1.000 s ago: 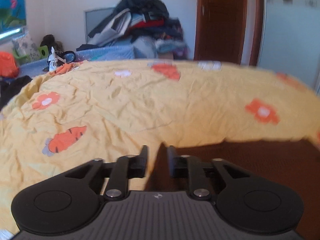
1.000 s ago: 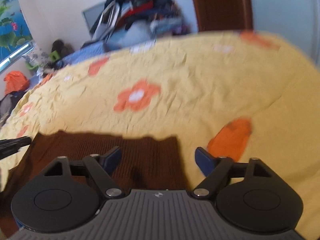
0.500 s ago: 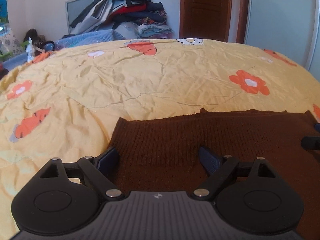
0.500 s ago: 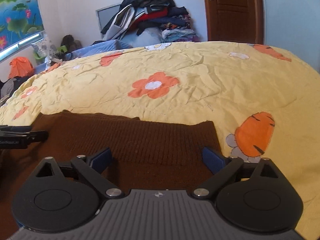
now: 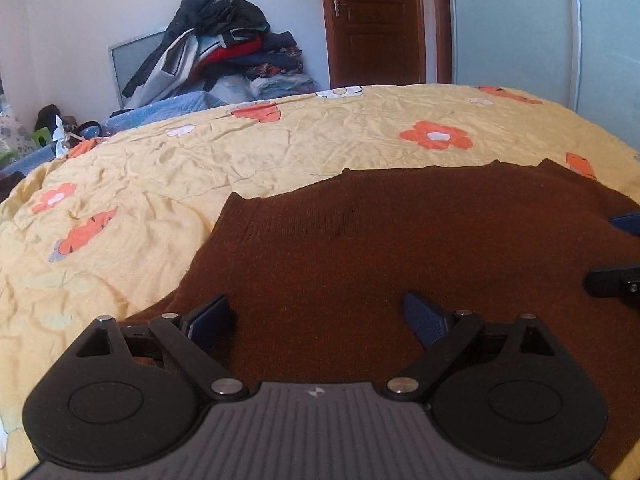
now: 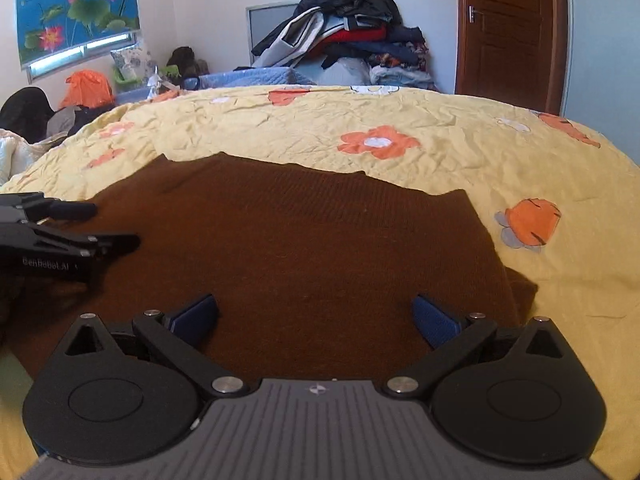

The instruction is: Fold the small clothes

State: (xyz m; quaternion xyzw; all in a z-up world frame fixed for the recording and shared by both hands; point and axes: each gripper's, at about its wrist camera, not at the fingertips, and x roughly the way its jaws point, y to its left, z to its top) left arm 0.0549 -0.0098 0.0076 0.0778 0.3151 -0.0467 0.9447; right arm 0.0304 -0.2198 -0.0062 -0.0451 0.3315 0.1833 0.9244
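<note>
A sweater (image 5: 400,248) is lying flat on the bedspread (image 5: 280,148); a clothes pile (image 5: 224,52) is sitting behind the bed, left of the door (image 5: 372,20).

The brown knit garment (image 6: 296,248) lies flat on the yellow bedspread (image 6: 460,160), nothing resting on it. Beyond its far edge the bedspread runs bare to the far side of the bed; to its right, bare cloth too. Over the garment's left part hangs the left gripper (image 6: 116,226), fingers spread, blocking that side. The clothes pile (image 6: 348,44) stands well beyond the garment, off the bed.
</note>
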